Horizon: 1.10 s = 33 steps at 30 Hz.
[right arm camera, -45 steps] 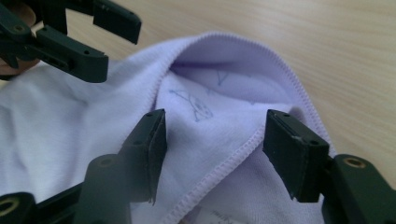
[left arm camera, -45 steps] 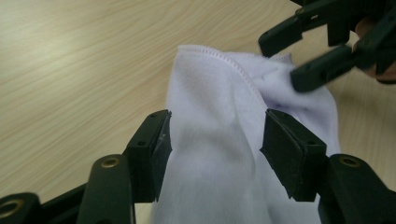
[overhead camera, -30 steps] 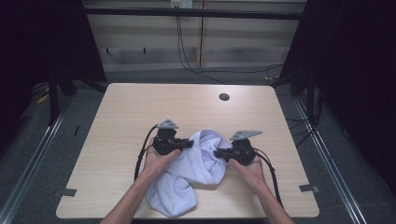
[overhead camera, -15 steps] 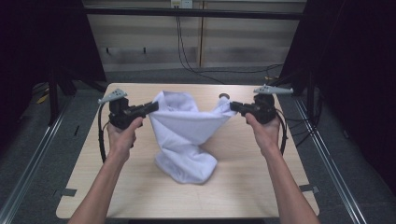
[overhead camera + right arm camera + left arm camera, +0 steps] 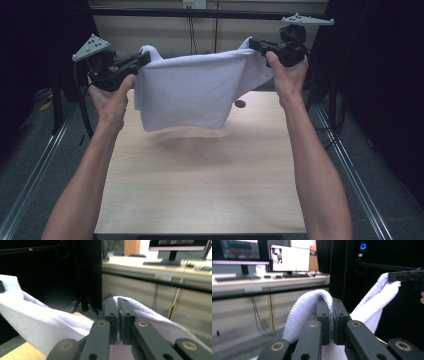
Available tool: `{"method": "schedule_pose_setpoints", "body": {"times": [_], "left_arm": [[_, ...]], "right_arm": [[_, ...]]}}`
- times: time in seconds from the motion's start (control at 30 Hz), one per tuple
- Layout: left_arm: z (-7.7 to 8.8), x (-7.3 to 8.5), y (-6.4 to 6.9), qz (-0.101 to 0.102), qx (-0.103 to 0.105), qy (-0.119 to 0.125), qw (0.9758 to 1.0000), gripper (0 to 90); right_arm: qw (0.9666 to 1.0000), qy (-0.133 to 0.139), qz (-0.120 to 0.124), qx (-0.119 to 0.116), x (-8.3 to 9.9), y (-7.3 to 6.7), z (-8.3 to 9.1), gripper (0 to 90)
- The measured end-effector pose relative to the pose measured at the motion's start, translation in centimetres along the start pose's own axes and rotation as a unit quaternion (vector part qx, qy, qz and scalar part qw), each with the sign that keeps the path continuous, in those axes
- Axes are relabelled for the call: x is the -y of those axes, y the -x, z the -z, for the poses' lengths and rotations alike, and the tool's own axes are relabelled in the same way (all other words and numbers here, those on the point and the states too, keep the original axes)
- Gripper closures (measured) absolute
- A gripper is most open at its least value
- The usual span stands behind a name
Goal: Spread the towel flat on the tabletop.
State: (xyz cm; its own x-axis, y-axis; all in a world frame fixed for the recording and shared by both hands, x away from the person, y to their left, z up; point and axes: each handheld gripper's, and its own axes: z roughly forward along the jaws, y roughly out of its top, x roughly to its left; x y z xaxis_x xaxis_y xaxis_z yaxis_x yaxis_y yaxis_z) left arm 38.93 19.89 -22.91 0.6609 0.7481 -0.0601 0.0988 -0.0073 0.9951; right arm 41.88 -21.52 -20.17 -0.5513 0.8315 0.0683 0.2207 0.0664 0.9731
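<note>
A person holds a white towel (image 5: 192,92) stretched in the air above a wooden table (image 5: 200,180), one gripper on each upper corner. In the high view the left gripper (image 5: 142,57) has its jaws clamped on the towel's left corner, and the right gripper (image 5: 254,45) has its jaws clamped on the right corner. The towel hangs between them as a sagging sheet, its top edge dipping slightly in the middle and its lower edge clear of the tabletop, with a faint shadow on the wood beneath it.

In the left gripper view the two black jaws stand pressed together with a fold of towel (image 5: 312,305) pinched between them and bulging over their tips; farther off at the right edge, the other gripper (image 5: 405,276) grips the opposite corner. In the right gripper view the jaws are likewise closed tight on the cloth (image 5: 40,325), which runs off to the left in a broad band.

A small dark round object (image 5: 240,104) lies on the far part of the table, just beside the towel's lower right edge as seen from above. Both forearms reach up from the bottom of the high view. Desks with monitors (image 5: 289,258) stand in the background of the gripper views.
</note>
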Motion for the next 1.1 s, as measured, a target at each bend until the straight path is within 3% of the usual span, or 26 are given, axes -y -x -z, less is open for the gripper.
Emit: {"method": "schedule_pose_setpoints", "body": {"times": [0.07,0.1,0.17,0.2,0.23,0.27,0.3,0.33,0.37,0.4,0.43,0.47,0.5,0.53,0.57,0.6,0.63,0.67,0.73,0.8,0.83,0.87,0.9,1.0,1.07,1.1], "left_arm": [[0.4,0.2,0.6,-0.008,0.002,-0.004,1.0,86.4],[0.9,0.9,1.1,-0.024,0.006,-0.014,0.9996,86.4],[1.9,5.0,2.5,-0.016,0.029,-0.049,0.9983,86.2],[1.9,5.0,2.5,-0.016,0.029,-0.049,0.9983,86.3],[2.5,8.8,3.7,-0.013,0.037,-0.078,0.9962,86.2],[2.8,10.7,4.1,0.003,0.055,-0.096,0.9938,86.2],[3.2,12.5,4.7,-0.004,0.06,-0.122,0.9907,86.2],[3.2,12.5,4.7,-0.004,0.06,-0.122,0.9907,86.0],[3.7,14.2,5.3,-0.006,0.064,-0.141,0.988,86.0],[4.7,17.3,6.2,0.015,0.085,-0.172,0.9813,85.8],[5.2,18.7,6.7,0.025,0.087,-0.186,0.9784,85.7],[5.2,18.7,6.7,0.025,0.087,-0.186,0.9784,85.7],[6.2,21.0,7.8,0.03,0.098,-0.212,0.972,85.5],[6.8,21.9,8.2,0.038,0.105,-0.223,0.9683,84.7],[6.8,21.9,8.2,0.038,0.105,-0.223,0.9683,83.8],[7.4,23.0,8.6,0.038,0.114,-0.24,0.9634,83.8],[7.7,23.5,8.8,0.037,0.116,-0.249,0.9607,82.2],[8.5,24.3,8.9,0.037,0.122,-0.268,0.9549,75.6],[9.0,24.5,8.9,0.044,0.12,-0.268,0.9548,68.8],[10.3,24.2,8.5,0.039,0.123,-0.254,0.9586,64.8],[10.3,24.2,8.5,0.039,0.123,-0.254,0.9586,62.6],[10.6,24.0,8.2,0.037,0.116,-0.249,0.9608,62.6],[10.7,23.7,7.6,0.045,0.104,-0.238,0.9646,57.5],[10.7,23.4,6.9,0.068,0.093,-0.224,0.9677,53.7],[11.2,23.0,7.0,0.056,0.09,-0.222,0.9694,49.5],[11.3,22.9,6.8,0.059,0.088,-0.225,0.9685,49.4]], "right_arm": [[1.0,0.005,0.005,0.002,0.0,-0.2,0.4,87.5],[1.0,0.006,0.005,0.001,0.5,-0.4,0.8,87.4],[0.9999,-0.015,0.0,-0.003,4.6,-1.1,2.3,87.4],[0.9996,-0.029,-0.006,0.0,6.8,-1.4,2.9,87.4],[0.9989,-0.046,-0.011,-0.003,9.1,-1.7,3.4,87.4],[0.9978,-0.064,-0.016,-0.005,11.6,-2.0,4.0,87.4],[0.9967,-0.076,-0.029,-0.007,14.1,-2.3,4.7,87.4],[0.9967,-0.076,-0.029,-0.007,14.1,-2.3,4.7,87.4],[0.9943,-0.098,-0.039,-0.017,16.4,-2.6,5.4,87.2],[0.9905,-0.124,-0.053,-0.027,20.6,-3.2,7.0,87.1],[0.9864,-0.144,-0.069,-0.038,22.6,-3.5,7.5,86.6],[0.9834,-0.165,-0.065,-0.039,24.4,-4.1,8.1,86.3],[0.9808,-0.18,-0.061,-0.042,25.9,-4.7,8.7,85.8],[0.9781,-0.192,-0.064,-0.049,27.2,-5.3,9.2,84.8],[0.9781,-0.192,-0.064,-0.049,27.2,-5.3,9.2,84.8],[0.9762,-0.199,-0.068,-0.053,28.3,-5.7,9.8,82.5],[0.9735,-0.209,-0.074,-0.055,29.3,-6.2,10.6,77.9],[0.9704,-0.219,-0.083,-0.061,30.2,-6.6,11.7,68.0],[0.9697,-0.22,-0.083,-0.065,30.3,-6.6,12.1,65.2],[0.9728,-0.197,-0.11,-0.054,30.1,-5.6,14.1,58.7],[0.9728,-0.197,-0.11,-0.054,30.1,-5.6,14.1,58.7],[0.9742,-0.19,-0.114,-0.045,29.9,-5.3,14.6,58.1],[0.9754,-0.193,-0.105,-0.017,29.5,-4.5,15.0,58.1],[0.9755,-0.193,-0.106,-0.001,29.4,-2.8,13.9,62.6],[0.9777,-0.19,-0.086,0.023,29.0,-1.8,13.0,66.7],[0.9785,-0.185,-0.087,0.024,28.6,-1.2,12.6,67.9]]}}
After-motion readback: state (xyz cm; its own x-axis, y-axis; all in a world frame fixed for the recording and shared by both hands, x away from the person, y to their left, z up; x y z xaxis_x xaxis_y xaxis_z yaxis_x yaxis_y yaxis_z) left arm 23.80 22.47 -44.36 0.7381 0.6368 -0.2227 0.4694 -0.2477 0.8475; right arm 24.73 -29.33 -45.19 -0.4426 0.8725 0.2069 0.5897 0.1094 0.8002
